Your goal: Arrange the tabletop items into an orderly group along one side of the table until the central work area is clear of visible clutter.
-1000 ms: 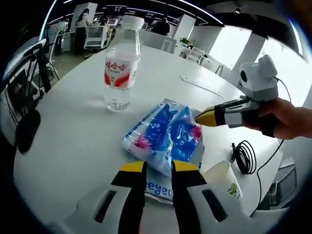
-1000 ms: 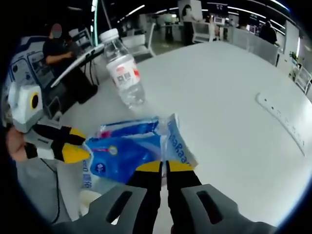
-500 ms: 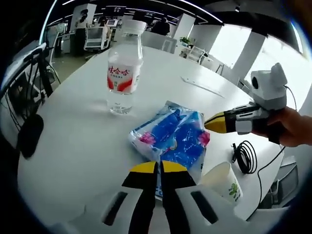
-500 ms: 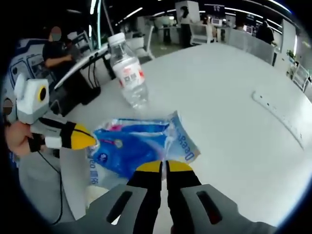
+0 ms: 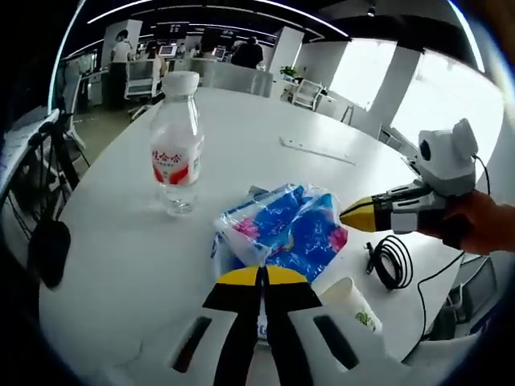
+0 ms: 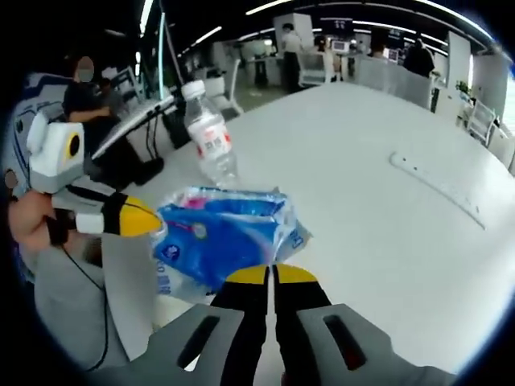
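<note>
I see an open-plan office: ceiling light strips, desks, chairs, people standing far back, one seated person point(image 6: 84, 92) by a desk at the table's edge; bright windows point(image 5: 418, 96) on one side in the left gripper view.

The white table point(image 5: 241, 137) is large, rounded and glossy; a long flat white strip point(image 6: 438, 189) lies on it well apart from the other items.

Blue-and-white plastic packet point(image 5: 282, 229): crumpled, lying near the table edge, between the two grippers; I cannot tell whether either tip touches it.

Water bottle point(image 5: 175, 145): upright, clear, white cap, red-and-white label; near the packet, beyond it in both views.

Paper cup point(image 5: 350, 301): on its side just beside the packet; coiled black cable point(image 5: 390, 261) near it at the table edge.

Left gripper point(image 5: 261, 277): yellow tips pressed together, nothing between them; right gripper point(image 6: 272, 276): the same, tips meeting, holding nothing; each is held in a hand point(image 5: 479, 229).
</note>
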Tool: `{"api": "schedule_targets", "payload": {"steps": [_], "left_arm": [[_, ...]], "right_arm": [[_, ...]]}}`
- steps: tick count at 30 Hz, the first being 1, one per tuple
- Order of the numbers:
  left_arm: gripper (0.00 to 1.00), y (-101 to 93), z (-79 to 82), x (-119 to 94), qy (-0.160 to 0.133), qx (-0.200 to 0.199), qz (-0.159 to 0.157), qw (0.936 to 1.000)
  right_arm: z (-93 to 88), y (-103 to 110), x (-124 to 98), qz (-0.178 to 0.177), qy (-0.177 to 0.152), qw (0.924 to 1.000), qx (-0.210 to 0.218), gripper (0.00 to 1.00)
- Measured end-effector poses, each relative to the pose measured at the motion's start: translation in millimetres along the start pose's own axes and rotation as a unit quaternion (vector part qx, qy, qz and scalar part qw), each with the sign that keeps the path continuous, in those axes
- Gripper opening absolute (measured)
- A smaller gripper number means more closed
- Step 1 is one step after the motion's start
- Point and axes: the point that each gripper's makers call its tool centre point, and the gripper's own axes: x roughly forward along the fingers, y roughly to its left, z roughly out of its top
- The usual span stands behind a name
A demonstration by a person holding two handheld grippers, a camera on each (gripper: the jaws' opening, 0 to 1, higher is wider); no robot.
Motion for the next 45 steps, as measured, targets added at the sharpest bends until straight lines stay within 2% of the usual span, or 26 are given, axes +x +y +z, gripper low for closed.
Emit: {"api": "schedule_targets", "payload": {"steps": [5, 9, 15, 28, 35, 40, 45], "left_arm": [[0.00, -19.7, 8.2, 7.7, 0.001, 0.021, -0.018, 0.9996], [0.00, -47.0, 12.2, 9.8, 0.002, 0.043, -0.036, 0.9984], [0.00, -84.7, 19.1, 25.0, 0.008, 0.075, -0.064, 0.9951], [0.00, -156.1, 17.0, 47.6, 0.022, 0.118, -0.113, 0.9862], [0.00, -175.2, 7.4, 54.9, 0.032, 0.125, -0.125, 0.9837], [0.00, -182.8, 2.5, 60.7, 0.037, 0.126, -0.129, 0.9829], [0.00, -187.9, 4.0, 71.4, 0.041, 0.126, -0.130, 0.9827]], "right_arm": [[-16.1, -11.4, -20.9, -0.018, -0.008, 0.9997, 0.017, 0.00], [-31.5, -22.4, -40.1, -0.035, -0.013, 0.9987, 0.036, 0.00], [-50.0, -42.1, -70.8, -0.065, -0.027, 0.9953, 0.066, 0.00], [-91.1, -77.3, -126.5, -0.116, -0.045, 0.9852, 0.118, 0.00], [-109.9, -83.5, -139.0, -0.128, -0.048, 0.9802, 0.143, 0.00], [-117.3, -90.5, -144.2, -0.135, -0.059, 0.9730, 0.178, 0.00], [-121.5, -100.2, -143.2, -0.137, -0.053, 0.9726, 0.180, 0.00]]}}
